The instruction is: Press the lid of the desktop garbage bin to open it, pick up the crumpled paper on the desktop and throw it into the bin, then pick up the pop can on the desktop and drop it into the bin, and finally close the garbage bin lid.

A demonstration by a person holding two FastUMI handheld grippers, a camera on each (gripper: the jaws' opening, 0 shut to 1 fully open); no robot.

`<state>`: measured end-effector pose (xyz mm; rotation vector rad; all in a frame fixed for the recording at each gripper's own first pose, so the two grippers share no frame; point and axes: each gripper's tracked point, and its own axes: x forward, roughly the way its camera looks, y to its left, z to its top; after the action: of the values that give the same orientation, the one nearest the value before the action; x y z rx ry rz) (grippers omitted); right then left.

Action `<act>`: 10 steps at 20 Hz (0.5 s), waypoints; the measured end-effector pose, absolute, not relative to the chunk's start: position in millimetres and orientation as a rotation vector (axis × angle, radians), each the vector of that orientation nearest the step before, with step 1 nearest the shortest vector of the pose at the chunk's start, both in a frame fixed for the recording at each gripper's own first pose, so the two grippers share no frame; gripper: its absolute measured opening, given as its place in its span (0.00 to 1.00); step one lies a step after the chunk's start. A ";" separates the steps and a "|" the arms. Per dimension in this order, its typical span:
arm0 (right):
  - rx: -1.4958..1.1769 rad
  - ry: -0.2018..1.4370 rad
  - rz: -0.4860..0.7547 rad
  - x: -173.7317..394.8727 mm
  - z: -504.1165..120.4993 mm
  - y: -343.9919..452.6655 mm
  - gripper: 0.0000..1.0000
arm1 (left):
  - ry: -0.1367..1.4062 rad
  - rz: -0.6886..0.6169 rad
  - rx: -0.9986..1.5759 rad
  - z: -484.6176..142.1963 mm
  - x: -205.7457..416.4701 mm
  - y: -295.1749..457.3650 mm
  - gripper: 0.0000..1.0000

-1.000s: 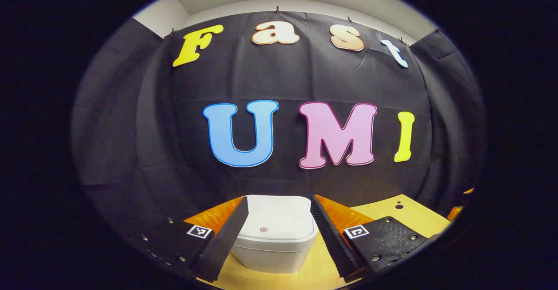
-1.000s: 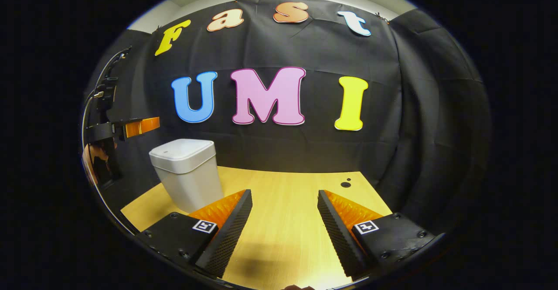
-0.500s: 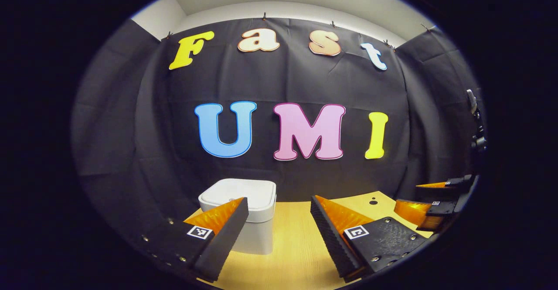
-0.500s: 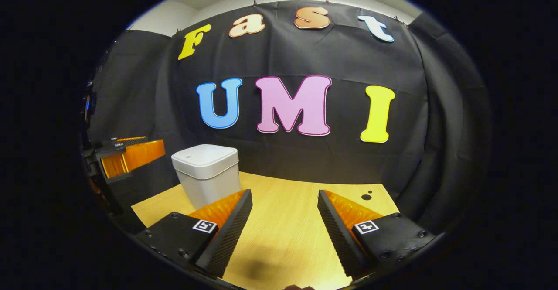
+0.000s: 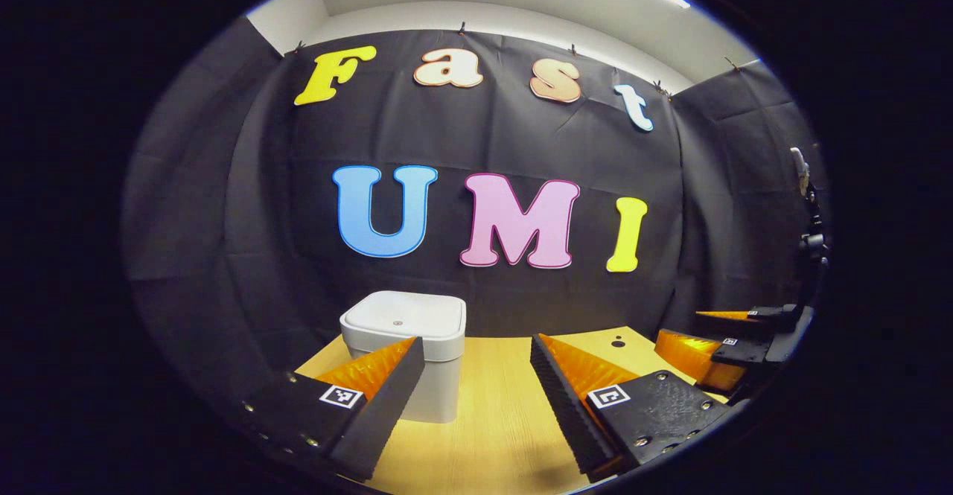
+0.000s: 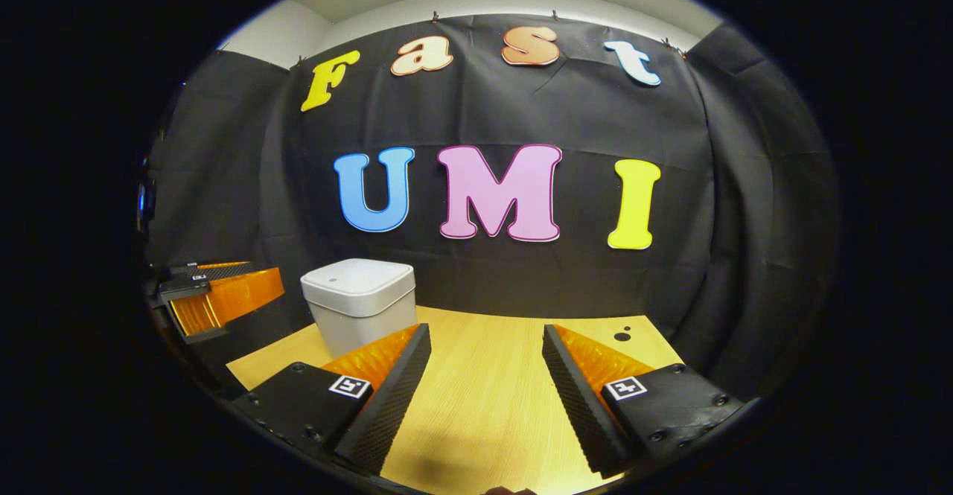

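The garbage bin [image 5: 403, 365] stands near the back edge of the desktop [image 5: 491, 420], toward its left side, just in front of the black cloth wall; its lid [image 5: 403, 321] sits flat and closed, a small round button mark at the lid's centre; in the right gripper view the garbage bin [image 6: 359, 304] shows to the left, upright. The left gripper [image 5: 476, 394] hangs short of the bin, fingers spread wide and holding nothing; the right gripper [image 6: 485, 391] hangs over the bare wood, fingers likewise spread apart and empty; neither touches the bin. Judging by the flat lid, the step in hand is either the opening press or already the finish; to press well, bring one fingertip down squarely on the lid's centre, push straight down so the light bin does not slide or tip, then lift off cleanly.
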<state>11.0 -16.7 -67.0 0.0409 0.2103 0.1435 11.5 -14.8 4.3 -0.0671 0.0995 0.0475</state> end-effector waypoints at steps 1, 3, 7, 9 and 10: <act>0.048 0.204 0.135 5.9 -66.8 -15.5 0.98 | 0.090 0.038 -0.070 5.0 10.2 -13.9 0.94; 0.052 0.209 0.120 -2.4 -67.7 -12.5 0.98 | 0.078 0.024 -0.061 5.5 8.3 -14.7 0.94; 0.042 0.211 0.110 -10.5 -65.5 -11.6 0.98 | 0.088 -0.014 -0.045 1.2 3.3 -23.8 0.94; 0.039 0.215 0.096 -12.6 -67.2 -14.2 0.98 | 0.094 -0.034 -0.047 -0.6 2.4 -28.8 0.94; 0.044 0.218 0.091 -13.5 -68.2 -14.4 0.98 | 0.096 -0.043 -0.044 -1.4 2.1 -31.1 0.94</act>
<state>-13.5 -14.4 -68.2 0.0435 0.2179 0.0911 2.1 -31.1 -1.4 -0.0436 0.0958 -0.0427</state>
